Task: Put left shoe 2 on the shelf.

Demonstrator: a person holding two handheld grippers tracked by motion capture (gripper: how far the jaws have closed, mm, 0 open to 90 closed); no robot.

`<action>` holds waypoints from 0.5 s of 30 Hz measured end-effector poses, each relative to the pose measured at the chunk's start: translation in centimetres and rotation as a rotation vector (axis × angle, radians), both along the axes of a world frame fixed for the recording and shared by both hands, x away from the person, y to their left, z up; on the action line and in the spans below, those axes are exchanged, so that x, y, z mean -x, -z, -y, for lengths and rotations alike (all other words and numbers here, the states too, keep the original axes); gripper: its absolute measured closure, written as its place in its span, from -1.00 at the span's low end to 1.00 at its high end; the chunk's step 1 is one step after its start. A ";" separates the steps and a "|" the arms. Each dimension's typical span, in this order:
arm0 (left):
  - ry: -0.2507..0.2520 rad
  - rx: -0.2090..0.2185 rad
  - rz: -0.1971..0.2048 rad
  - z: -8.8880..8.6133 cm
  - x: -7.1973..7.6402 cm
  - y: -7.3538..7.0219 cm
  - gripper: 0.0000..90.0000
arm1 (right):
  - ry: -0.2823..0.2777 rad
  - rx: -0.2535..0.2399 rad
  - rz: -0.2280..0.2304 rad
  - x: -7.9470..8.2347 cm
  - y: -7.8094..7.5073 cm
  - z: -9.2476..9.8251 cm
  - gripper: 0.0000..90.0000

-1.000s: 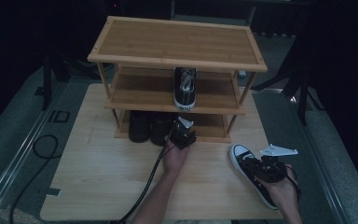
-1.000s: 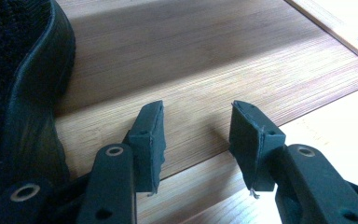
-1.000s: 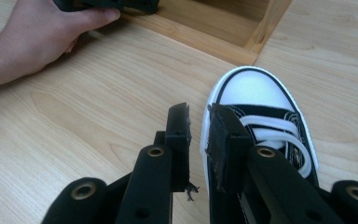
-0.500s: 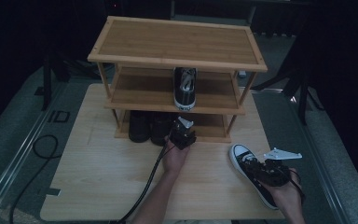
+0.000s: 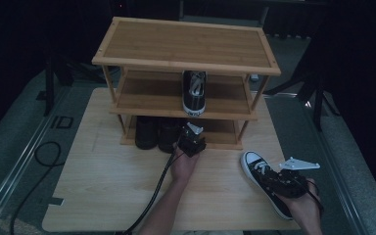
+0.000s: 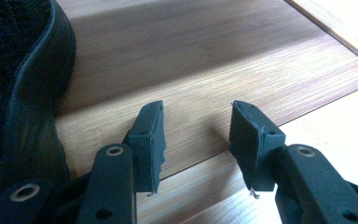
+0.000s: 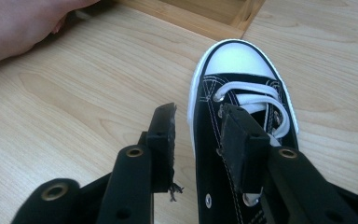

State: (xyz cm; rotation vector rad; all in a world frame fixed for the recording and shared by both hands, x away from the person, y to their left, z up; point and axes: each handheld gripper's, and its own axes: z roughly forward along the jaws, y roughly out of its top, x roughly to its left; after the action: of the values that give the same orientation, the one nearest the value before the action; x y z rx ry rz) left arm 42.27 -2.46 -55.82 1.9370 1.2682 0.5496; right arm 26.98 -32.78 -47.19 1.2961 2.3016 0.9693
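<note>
Pale wood makes the board [image 5: 107, 186] that covers the table, and on it stands a three-tier bamboo rack [image 5: 186, 46]. Grey floor lies to both sides of the board, a black cable [image 5: 39, 161] loops over it at the left, and the room behind is dark.

One black sneaker [image 5: 195, 92] with a white toe sits on the rack's middle shelf, toe toward the person. Two dark shoes [image 5: 156, 133] stand side by side at the left of the bottom shelf.

A second sneaker [image 5: 260, 171] lies on the board at the right, well apart from the rack, with its white toe cap pointing toward the rack.

From the bottom edge, the person's left forearm reaches up the middle of the board. The left gripper [image 5: 192, 142] rests at the front edge of the bottom shelf, just beside the dark shoes. In the left gripper view its jaws stand apart over bare shelf wood, with nothing between them and a dark shoe at the left.

Low at the right, the right hand holds the right gripper [image 7: 196, 135] over the sneaker's rear half. Its jaws have just been opening. One jaw stands over the board beside the sole, the other over the laces, with the sneaker's side wall between them, not pinched.
</note>
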 end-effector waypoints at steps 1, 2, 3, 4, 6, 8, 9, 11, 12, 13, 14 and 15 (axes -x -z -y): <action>0.000 0.000 0.000 0.0 0.0 0.0 0.23 | 0.000 0.000 0.002 0.0 0.0 0.1 0.43; 0.000 0.000 0.000 0.0 0.0 0.0 0.24 | 0.003 0.000 0.001 0.1 0.0 0.2 0.43; 0.000 0.000 0.000 0.0 0.0 0.0 0.24 | 0.007 -0.001 0.001 0.2 0.0 0.3 0.42; 0.000 0.000 0.000 0.0 0.0 0.0 0.24 | 0.007 0.000 0.001 0.2 0.0 0.4 0.42; 0.000 0.000 0.000 0.0 0.0 0.0 0.24 | 0.012 0.001 0.001 0.4 0.0 0.6 0.42; 0.000 0.000 0.000 0.0 0.0 0.0 0.24 | 0.017 0.001 0.001 0.5 0.0 0.8 0.42; 0.000 0.000 0.000 0.0 0.0 0.0 0.24 | 0.017 0.001 0.002 0.5 0.0 1.0 0.42; 0.000 -0.001 0.000 0.0 0.0 0.0 0.24 | 0.021 0.002 0.003 0.7 0.0 1.1 0.41; 0.000 0.000 0.000 0.0 0.0 0.0 0.24 | 0.022 0.002 0.004 0.7 -0.1 1.2 0.41; 0.000 0.000 0.000 0.0 0.0 0.0 0.24 | 0.024 -0.002 0.004 0.8 -0.1 1.3 0.41; 0.000 -0.001 0.000 0.0 0.0 0.0 0.24 | 0.026 0.000 0.008 0.8 -0.1 1.4 0.40; 0.000 0.000 0.000 0.0 0.0 0.0 0.24 | 0.027 -0.001 0.008 0.9 -0.2 1.5 0.40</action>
State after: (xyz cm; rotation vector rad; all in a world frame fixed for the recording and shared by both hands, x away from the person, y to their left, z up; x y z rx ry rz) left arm 42.26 -2.46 -55.82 1.9371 1.2682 0.5498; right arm 26.11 -34.27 -47.03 1.3171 2.2724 0.9649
